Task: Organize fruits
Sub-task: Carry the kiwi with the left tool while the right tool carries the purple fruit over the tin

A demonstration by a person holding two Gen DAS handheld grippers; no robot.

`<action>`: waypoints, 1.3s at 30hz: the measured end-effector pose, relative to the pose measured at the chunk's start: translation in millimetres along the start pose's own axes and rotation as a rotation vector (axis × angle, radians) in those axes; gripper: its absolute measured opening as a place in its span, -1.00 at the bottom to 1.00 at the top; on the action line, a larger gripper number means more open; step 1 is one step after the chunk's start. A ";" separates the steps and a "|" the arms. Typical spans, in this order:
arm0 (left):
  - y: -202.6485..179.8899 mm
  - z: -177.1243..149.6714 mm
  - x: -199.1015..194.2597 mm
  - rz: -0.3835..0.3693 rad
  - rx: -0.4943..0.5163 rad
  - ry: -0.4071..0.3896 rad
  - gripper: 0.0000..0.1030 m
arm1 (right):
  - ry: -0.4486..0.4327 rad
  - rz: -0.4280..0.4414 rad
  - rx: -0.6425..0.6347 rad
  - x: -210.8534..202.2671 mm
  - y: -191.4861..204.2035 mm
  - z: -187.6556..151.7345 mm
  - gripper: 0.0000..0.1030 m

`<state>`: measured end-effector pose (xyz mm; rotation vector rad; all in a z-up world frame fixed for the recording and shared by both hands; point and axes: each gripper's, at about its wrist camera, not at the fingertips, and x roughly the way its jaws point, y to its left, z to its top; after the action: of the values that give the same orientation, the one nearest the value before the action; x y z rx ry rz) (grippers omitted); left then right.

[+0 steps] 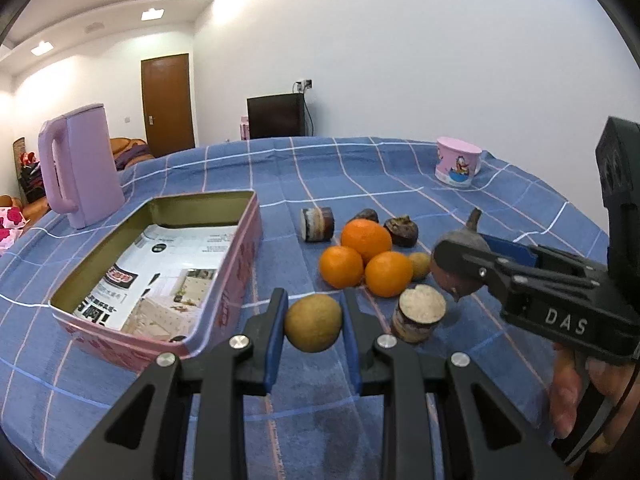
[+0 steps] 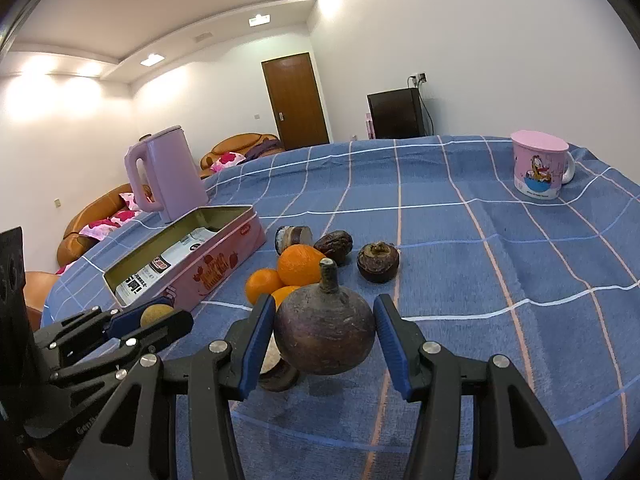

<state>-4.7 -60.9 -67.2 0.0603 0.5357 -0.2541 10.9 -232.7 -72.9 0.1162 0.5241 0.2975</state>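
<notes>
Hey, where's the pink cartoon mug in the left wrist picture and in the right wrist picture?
Left wrist view: the pink cartoon mug stands far back on the blue checked cloth, upper right of centre.
Right wrist view: the mug stands far back at the right.
Shared landmark: the pink tin, left of the fruit.

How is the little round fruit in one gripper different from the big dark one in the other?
The yellow-brown fruit is small, smooth and stemless; the dark purple fruit is much bigger and has a stubby stem on top. The left gripper holds the small one, the right gripper the big one. Both are round.
</notes>
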 end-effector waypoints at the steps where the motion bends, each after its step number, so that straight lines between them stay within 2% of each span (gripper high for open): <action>1: -0.4 0.8 -0.1 0.002 0.000 -0.003 -0.46 | -0.006 -0.001 -0.003 -0.9 0.4 -0.1 0.02; 27: 1.4 16.6 -15.6 0.057 0.016 -0.103 -0.46 | -0.101 0.001 -0.043 -14.2 7.9 1.7 0.02; 39: 10.8 29.4 -16.4 0.082 0.010 -0.133 -0.46 | -0.124 0.007 -0.078 -16.5 20.5 14.3 0.02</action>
<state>-1.0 -50.5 -33.7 0.0744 0.3983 -0.1797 -0.5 -218.7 -49.0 0.0600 0.3887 0.3153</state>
